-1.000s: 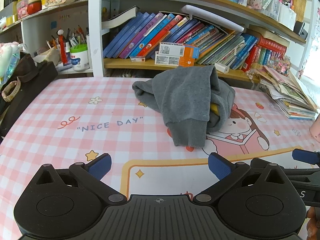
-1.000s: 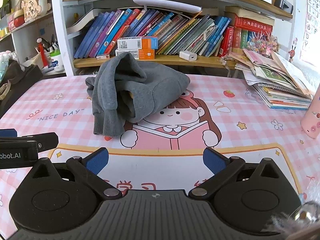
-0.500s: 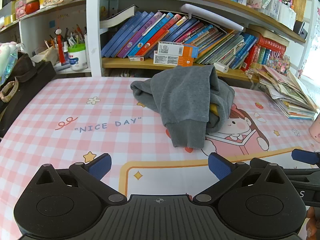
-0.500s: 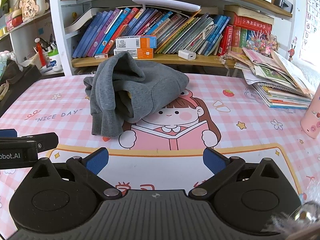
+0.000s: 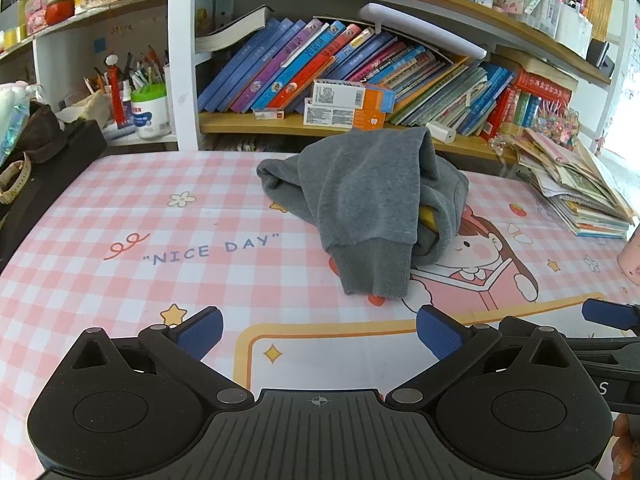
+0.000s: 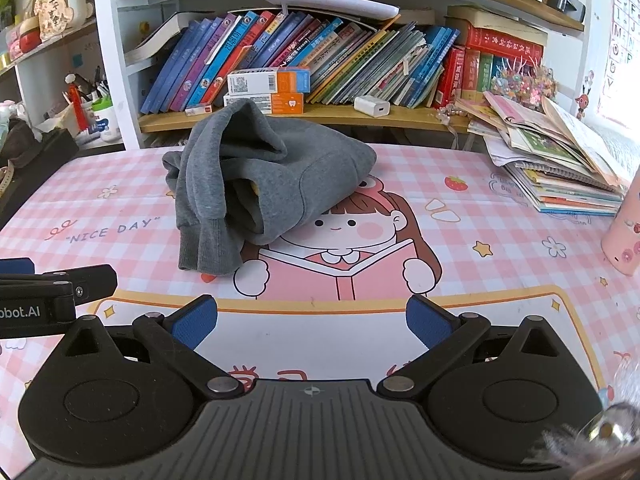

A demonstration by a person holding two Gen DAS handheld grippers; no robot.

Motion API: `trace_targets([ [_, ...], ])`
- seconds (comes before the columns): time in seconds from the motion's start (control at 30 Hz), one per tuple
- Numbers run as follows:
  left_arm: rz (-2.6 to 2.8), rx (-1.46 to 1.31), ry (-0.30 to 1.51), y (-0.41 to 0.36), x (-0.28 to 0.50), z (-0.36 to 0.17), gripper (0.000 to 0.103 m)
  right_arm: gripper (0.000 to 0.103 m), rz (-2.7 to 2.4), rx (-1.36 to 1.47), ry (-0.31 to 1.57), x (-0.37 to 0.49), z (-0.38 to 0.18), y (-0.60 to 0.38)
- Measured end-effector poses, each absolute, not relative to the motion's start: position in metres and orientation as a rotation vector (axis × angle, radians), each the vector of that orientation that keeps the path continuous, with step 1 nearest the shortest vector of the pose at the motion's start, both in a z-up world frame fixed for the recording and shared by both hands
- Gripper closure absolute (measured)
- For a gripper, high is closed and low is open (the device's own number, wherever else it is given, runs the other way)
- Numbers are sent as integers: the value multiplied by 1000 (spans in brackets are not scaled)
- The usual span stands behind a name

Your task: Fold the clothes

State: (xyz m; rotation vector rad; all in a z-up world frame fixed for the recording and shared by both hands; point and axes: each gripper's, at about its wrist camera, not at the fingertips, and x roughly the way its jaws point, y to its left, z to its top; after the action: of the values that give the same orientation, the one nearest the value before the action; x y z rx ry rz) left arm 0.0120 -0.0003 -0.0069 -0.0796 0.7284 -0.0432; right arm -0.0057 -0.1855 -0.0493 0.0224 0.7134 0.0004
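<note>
Pink checkered counter (image 5: 120,184) has a crumpled grey sweatshirt (image 5: 368,196) sitting untouched; left gripper (image 5: 318,334) and right gripper (image 6: 312,322) jaws both wide apart, empty.

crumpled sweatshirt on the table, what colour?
Grey sweatshirt, with a bit of yellow peeking inside; clearest in the right wrist view.

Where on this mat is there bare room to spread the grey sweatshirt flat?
Widest bare patch: left of the grey sweatshirt, around the "NICE DAY" lettering. Also free: the white panel between the sweatshirt and both open claws. Crowded: right edge, with the stack of books and pink cup.
</note>
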Motion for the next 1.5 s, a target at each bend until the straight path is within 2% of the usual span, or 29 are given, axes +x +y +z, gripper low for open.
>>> trace_targets([
  [0.67, -73, -68, 675, -1, 8, -3, 0, 1, -1, 16, 719, -5, -50, -183],
  [1.5, -71, -91, 710, 4, 11, -5, 0, 1, 31, 0, 719, -6, -49, -180],
])
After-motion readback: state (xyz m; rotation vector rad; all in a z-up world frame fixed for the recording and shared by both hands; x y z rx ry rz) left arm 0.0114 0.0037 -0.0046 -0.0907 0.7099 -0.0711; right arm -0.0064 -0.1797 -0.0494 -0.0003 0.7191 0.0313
